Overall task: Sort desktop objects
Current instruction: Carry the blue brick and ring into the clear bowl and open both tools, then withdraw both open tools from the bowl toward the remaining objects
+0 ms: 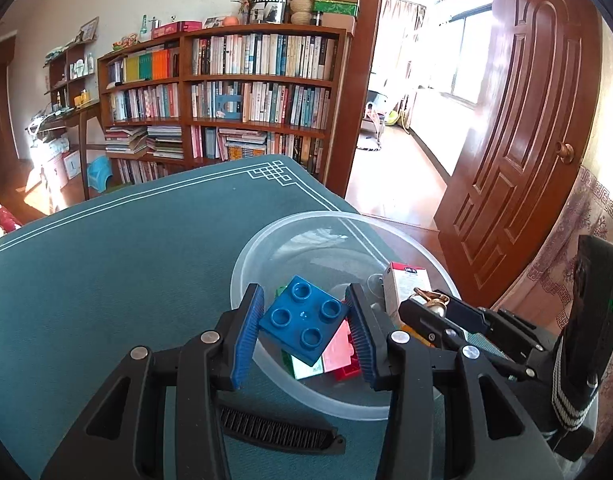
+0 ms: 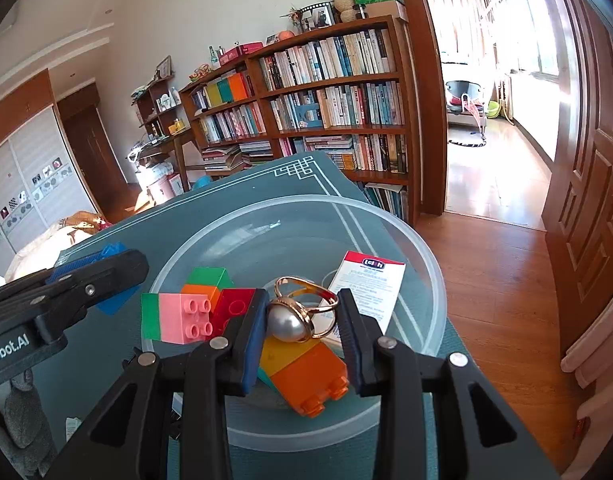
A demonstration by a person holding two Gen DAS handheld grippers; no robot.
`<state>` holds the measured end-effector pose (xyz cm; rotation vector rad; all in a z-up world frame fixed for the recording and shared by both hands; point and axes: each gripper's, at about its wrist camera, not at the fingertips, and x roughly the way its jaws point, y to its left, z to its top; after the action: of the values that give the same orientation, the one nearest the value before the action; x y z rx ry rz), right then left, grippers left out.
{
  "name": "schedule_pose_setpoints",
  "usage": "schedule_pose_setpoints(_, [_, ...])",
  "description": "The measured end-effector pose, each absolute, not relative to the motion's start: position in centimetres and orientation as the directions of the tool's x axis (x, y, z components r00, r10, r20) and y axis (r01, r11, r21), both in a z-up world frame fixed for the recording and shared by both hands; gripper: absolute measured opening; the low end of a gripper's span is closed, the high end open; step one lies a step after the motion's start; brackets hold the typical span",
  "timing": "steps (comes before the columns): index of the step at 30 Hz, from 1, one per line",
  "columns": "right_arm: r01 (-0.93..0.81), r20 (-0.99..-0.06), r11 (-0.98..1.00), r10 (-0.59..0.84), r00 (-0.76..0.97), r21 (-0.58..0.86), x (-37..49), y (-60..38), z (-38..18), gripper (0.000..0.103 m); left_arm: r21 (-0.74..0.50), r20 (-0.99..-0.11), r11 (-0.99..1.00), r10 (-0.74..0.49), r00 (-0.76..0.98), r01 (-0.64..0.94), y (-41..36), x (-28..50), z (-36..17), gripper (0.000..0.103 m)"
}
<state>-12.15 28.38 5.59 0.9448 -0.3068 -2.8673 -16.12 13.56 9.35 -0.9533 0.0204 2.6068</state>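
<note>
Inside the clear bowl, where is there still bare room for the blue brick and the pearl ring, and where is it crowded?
The bowl's far half, between its rim and the green block, is bare. The near half is crowded: pink block, red block, orange block, leaflet box. The left gripper holds the blue brick, the right gripper the pearl ring.

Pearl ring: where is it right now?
Right wrist view: the pearl ring is clamped in the right gripper, held over the clear bowl, just above the orange brick, with the white leaflet to its right.

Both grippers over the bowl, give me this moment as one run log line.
left gripper: shut on blue brick | right gripper: shut on pearl ring | both above clear bowl | release pending
</note>
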Motion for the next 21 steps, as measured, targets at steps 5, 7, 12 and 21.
schedule_pose_setpoints(5, [0.046, -0.572, -0.973, -0.169, -0.803, 0.224, -12.1, 28.3, 5.6, 0.038, -0.101, -0.637, -0.931, 0.332, -0.696, -0.352, 14.9, -17.0, 9.0, 0.046])
schedule_pose_setpoints(7, [0.049, -0.568, -0.974, -0.169, -0.806, 0.220, -12.0, 28.2, 5.5, 0.038, -0.106, -0.640, -0.929, 0.336, -0.691, -0.355, 15.4, -17.3, 8.9, 0.046])
schedule_pose_setpoints(12, [0.059, -0.542, -0.979, -0.159, -0.825, 0.196, -11.6, 27.7, 5.6, 0.039, -0.157, -0.619, -0.923, 0.369, -0.693, -0.352, 15.7, -17.9, 9.2, 0.053])
schedule_pose_setpoints(21, [0.077, -0.500, -0.984, -0.149, -0.853, 0.162, -10.5, 26.9, 6.3, 0.081, -0.134, -0.610, -0.942, 0.324, -0.723, -0.308, 14.5, -17.5, 9.4, 0.078])
